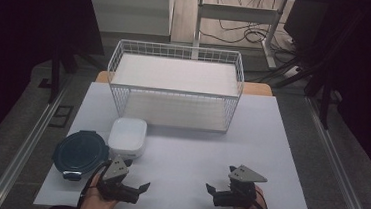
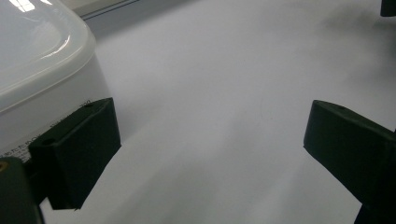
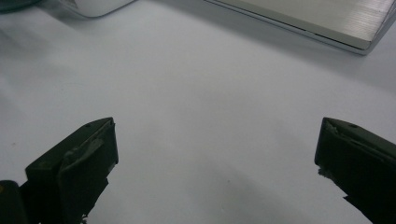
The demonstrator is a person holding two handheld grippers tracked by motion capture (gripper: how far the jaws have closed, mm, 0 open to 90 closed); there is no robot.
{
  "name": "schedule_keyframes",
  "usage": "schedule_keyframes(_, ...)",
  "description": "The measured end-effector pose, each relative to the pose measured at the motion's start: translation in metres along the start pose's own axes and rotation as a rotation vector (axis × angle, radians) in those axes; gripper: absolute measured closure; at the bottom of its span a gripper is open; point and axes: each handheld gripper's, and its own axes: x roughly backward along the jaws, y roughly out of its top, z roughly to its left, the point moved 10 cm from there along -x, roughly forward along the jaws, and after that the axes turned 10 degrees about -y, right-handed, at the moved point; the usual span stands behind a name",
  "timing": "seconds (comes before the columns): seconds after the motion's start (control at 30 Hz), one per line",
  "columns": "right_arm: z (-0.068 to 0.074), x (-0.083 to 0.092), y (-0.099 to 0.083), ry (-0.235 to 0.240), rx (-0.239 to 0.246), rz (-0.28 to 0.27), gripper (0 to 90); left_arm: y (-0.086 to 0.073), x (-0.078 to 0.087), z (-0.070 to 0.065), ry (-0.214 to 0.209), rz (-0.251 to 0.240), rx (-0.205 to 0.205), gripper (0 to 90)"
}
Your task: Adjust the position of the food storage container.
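Observation:
Near the table's front edge, a hand holds my left gripper (image 1: 137, 175), open, jaws pointing right with nothing between them. Just behind it sits a white square lidded container (image 1: 127, 137), and a dark blue round lidded container (image 1: 80, 152) lies to its left. In the left gripper view the white container (image 2: 37, 60) stands right beside the left jaw, while the gripper (image 2: 210, 140) spans bare table. My right gripper (image 1: 220, 180) is at the front right, open and empty, jaws pointing left. Its own view shows the gripper (image 3: 215, 154) wide over the white surface.
A white wire basket (image 1: 175, 83) with two shelves stands at the back centre of the white tabletop (image 1: 195, 150). Its base edge (image 3: 317, 18) appears in the right gripper view. Metal rails run along both sides of the table, and cables lie on the floor beyond.

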Motion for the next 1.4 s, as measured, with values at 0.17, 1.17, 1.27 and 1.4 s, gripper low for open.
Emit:
schedule_keyframes(0.17,-0.001,0.001,0.002,-0.002,-0.014,-0.009,0.0,0.003,0.000,-0.004,-0.032,-0.021,0.006,1.4)
schedule_keyframes(1.17,-0.004,-0.001,0.000,-0.023,-0.006,0.011,0.0,0.024,0.035,0.036,0.071,-0.096,0.091,61.4)
schedule_keyframes(1.27,-0.005,-0.003,-0.005,-0.036,0.035,0.045,0.0,0.027,0.040,0.041,0.075,-0.076,0.104,72.4)
schedule_keyframes(1.4,-0.005,-0.002,-0.003,-0.039,0.034,0.036,0.0,0.032,0.042,0.053,0.113,-0.054,0.080,84.7)
